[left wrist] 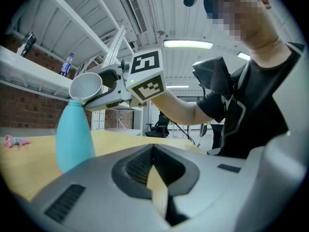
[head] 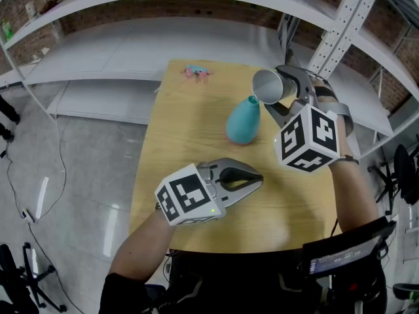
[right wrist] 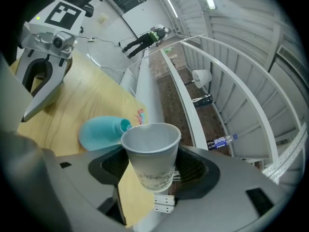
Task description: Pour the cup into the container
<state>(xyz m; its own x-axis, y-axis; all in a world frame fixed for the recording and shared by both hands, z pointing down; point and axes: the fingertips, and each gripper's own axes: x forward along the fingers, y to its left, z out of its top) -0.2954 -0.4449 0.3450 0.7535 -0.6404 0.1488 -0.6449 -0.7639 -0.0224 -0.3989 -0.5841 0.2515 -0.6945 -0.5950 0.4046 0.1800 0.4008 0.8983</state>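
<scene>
Tilting, a tapered paper cup (head: 267, 87) overhangs the bulbous teal container (head: 243, 122).

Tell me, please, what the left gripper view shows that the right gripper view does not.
Only the left gripper view: the person's torso, the marker cube on the right gripper, and the left gripper with its jaws together and empty. Only the right gripper view: the left gripper from outside, with its own marker cube. Both: the white cup held by the right gripper, tipped beside the teal container, and the wooden table.
</scene>
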